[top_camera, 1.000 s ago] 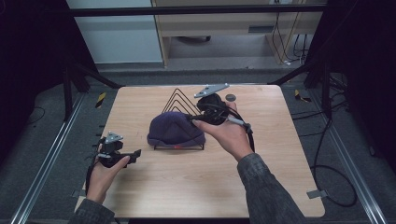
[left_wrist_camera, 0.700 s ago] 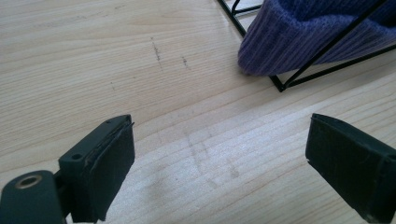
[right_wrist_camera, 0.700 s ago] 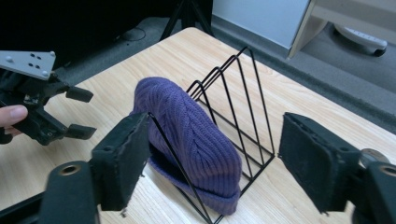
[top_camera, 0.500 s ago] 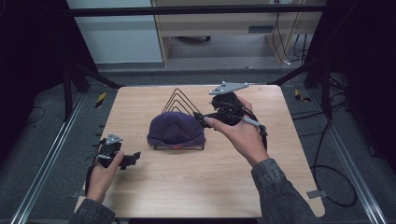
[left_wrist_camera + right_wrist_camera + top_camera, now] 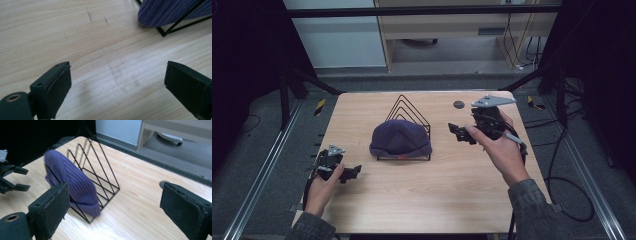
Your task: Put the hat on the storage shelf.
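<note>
The bench (image 5: 422, 195) carries a black wire rack (image 5: 408, 129) near its middle, toward the far edge, with the purple knit hat (image 5: 400, 139) draped over it. My right gripper (image 5: 462, 134) has pulled back toward the right edge, fingers wide and empty, so I judge the hat placed. My left gripper (image 5: 352, 173) waits near the left edge, fingers wide too.

Purple beanie (image 5: 400, 137) on wire rack (image 5: 408, 111)
</note>
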